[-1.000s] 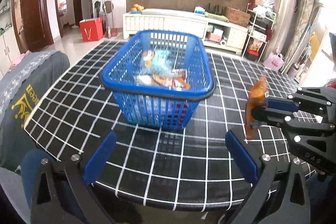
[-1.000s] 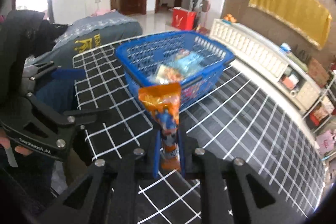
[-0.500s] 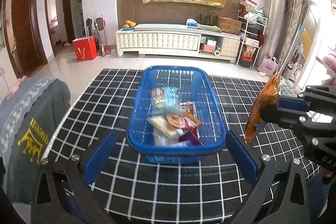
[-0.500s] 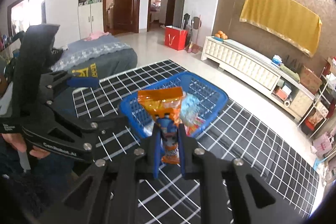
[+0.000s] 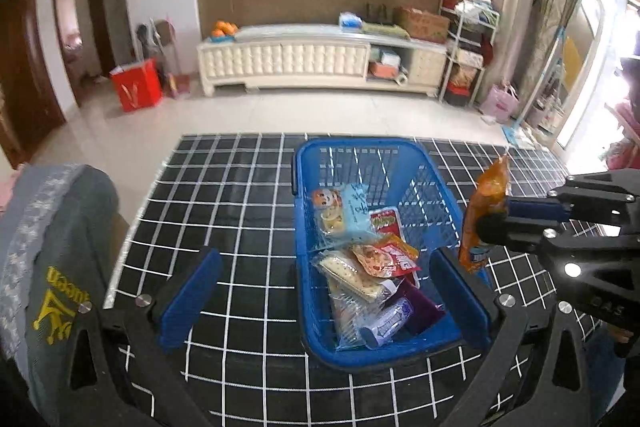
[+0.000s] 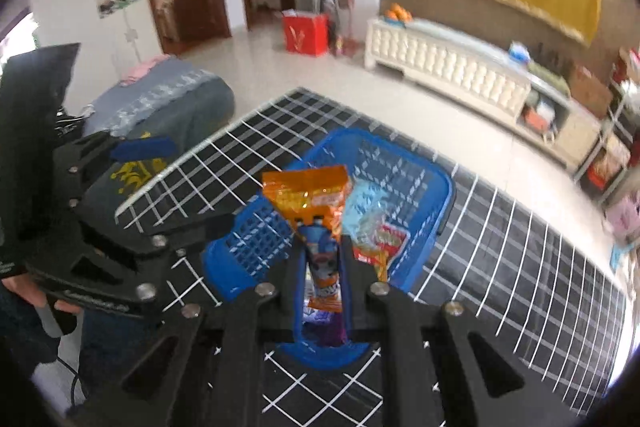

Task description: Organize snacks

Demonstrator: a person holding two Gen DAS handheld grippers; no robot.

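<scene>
A blue plastic basket stands on the black table with a white grid, holding several snack packets. My right gripper is shut on an orange snack packet, which hangs upright above the basket. In the left wrist view that packet hovers over the basket's right rim, pinched by the right gripper. My left gripper is open and holds nothing, with the basket showing between its blue pads.
A grey cushioned seat with yellow print stands at the table's left edge. Beyond the table are a white low cabinet, a red bag on the floor and shelves at the right. A hand holds the left gripper.
Both grippers have risen and moved over the basket, so I now look down into it. The orange packet, still pinched, has travelled from beside the basket to above it.
</scene>
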